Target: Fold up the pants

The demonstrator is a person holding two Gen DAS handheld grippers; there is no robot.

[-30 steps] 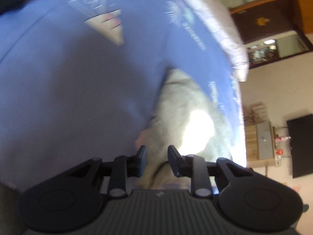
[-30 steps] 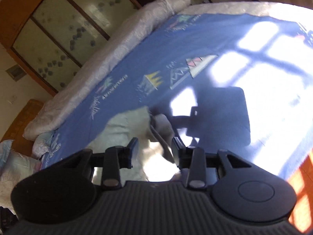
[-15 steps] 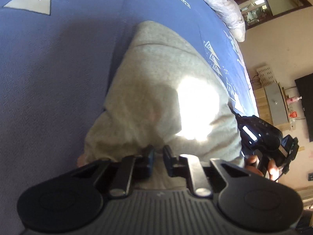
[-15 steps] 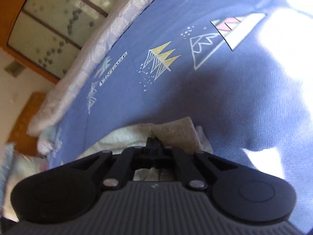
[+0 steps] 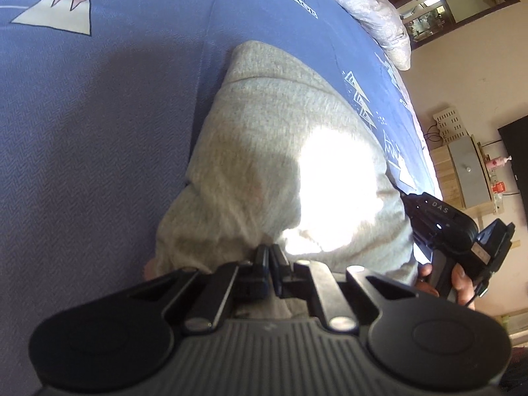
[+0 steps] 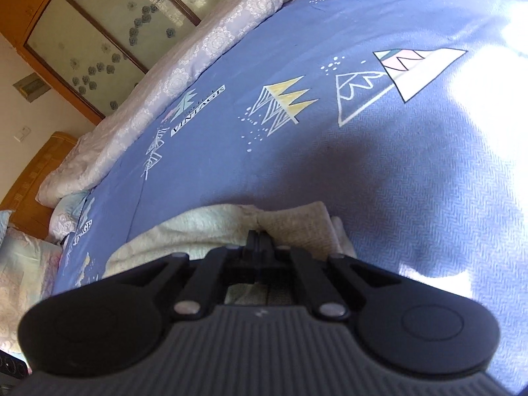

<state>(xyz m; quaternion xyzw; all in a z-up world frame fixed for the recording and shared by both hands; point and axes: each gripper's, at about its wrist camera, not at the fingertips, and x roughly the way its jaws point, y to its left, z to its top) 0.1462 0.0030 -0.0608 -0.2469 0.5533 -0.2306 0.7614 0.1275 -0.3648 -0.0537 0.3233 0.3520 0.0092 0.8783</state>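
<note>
Light grey pants (image 5: 280,138) lie folded in a compact bundle on the blue patterned bedsheet (image 5: 99,132). My left gripper (image 5: 270,254) pinches the bundle's near edge, its jaws closing to almost nothing on the fabric. In the left wrist view my right gripper (image 5: 405,196), held by a hand (image 5: 458,280), meets the bundle's right edge. In the right wrist view the pants (image 6: 198,227) show as a pale strip just past my right gripper (image 6: 259,236), whose fingers are pressed together on a fold of the cloth.
A pale floral quilt (image 6: 165,76) is rolled along the bed's far side, with a pillow (image 6: 19,264) at the left. A wooden wardrobe (image 6: 99,33) stands behind. Off the bed's edge sits a small cabinet (image 5: 468,171). Sunlight falls on the sheet (image 6: 478,132).
Both grippers came down to the pants and closed on the fabric, the right one first. The bundle now fills more of the left view, and the right gripper has come into it.
</note>
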